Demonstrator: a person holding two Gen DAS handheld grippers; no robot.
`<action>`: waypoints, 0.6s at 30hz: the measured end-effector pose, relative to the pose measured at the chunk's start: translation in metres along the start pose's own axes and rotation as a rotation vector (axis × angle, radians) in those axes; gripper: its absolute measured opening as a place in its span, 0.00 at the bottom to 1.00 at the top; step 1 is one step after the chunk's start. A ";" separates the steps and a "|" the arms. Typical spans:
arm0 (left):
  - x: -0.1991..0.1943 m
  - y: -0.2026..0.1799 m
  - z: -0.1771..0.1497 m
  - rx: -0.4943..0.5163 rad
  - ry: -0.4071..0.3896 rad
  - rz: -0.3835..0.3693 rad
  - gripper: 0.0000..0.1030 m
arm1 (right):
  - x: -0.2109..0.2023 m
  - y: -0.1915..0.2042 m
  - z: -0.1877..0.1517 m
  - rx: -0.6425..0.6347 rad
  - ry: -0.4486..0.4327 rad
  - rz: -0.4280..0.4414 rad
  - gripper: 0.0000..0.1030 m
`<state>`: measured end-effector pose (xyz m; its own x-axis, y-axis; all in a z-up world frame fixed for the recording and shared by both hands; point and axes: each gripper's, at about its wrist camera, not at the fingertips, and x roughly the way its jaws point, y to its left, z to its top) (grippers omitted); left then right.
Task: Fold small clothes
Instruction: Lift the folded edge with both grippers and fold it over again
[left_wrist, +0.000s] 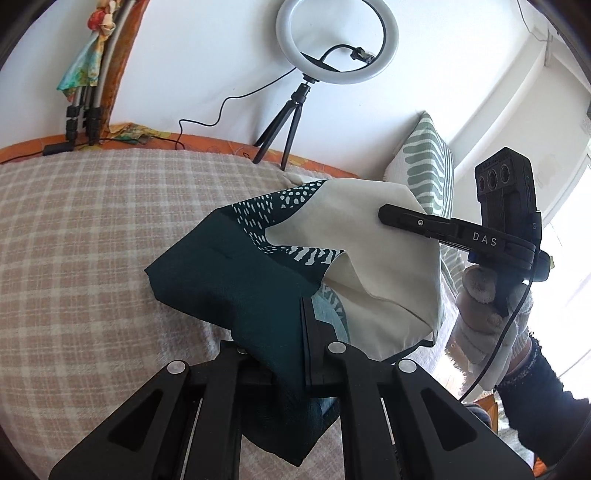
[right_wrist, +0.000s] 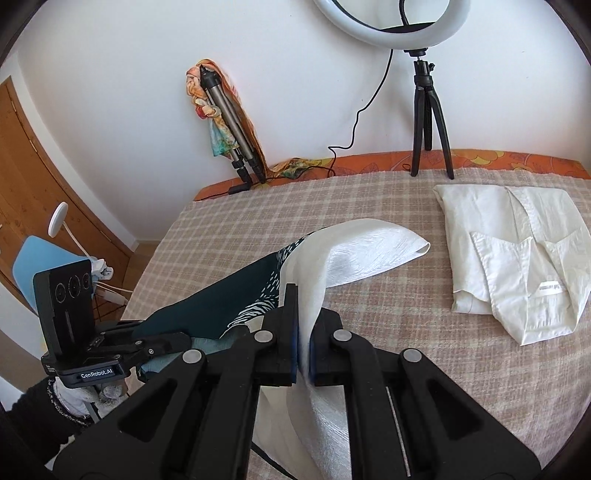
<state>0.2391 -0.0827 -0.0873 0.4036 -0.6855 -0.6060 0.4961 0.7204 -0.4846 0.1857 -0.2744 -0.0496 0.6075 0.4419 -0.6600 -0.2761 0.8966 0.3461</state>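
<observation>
A small garment, dark teal (left_wrist: 236, 280) with white speckles and a cream part (left_wrist: 373, 254), hangs lifted between both grippers above the checked bed. My left gripper (left_wrist: 295, 332) is shut on its teal edge. My right gripper (right_wrist: 303, 328) is shut on the cream edge (right_wrist: 369, 251), and its fingers (left_wrist: 406, 219) show from the side in the left wrist view. The left gripper (right_wrist: 162, 343) shows at lower left in the right wrist view, clamped on the teal cloth (right_wrist: 221, 299).
A folded white shirt (right_wrist: 517, 258) lies on the checked blanket (right_wrist: 258, 221) at right. A ring light on a tripod (left_wrist: 295, 110) stands at the bed's far edge by the wall. A green-patterned pillow (left_wrist: 428, 162) leans at right. Folded tripods (right_wrist: 232, 140) lean on the wall.
</observation>
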 end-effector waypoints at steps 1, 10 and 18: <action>0.007 -0.006 0.007 0.012 0.002 -0.004 0.07 | -0.006 -0.007 0.004 -0.001 -0.007 -0.012 0.05; 0.080 -0.064 0.075 0.114 -0.017 -0.044 0.07 | -0.050 -0.076 0.037 -0.038 -0.082 -0.133 0.05; 0.148 -0.123 0.122 0.271 -0.083 -0.007 0.07 | -0.078 -0.158 0.086 -0.042 -0.168 -0.216 0.05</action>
<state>0.3319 -0.2858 -0.0404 0.4557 -0.7044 -0.5442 0.6822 0.6691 -0.2949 0.2459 -0.4525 0.0048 0.7696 0.2324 -0.5947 -0.1551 0.9716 0.1789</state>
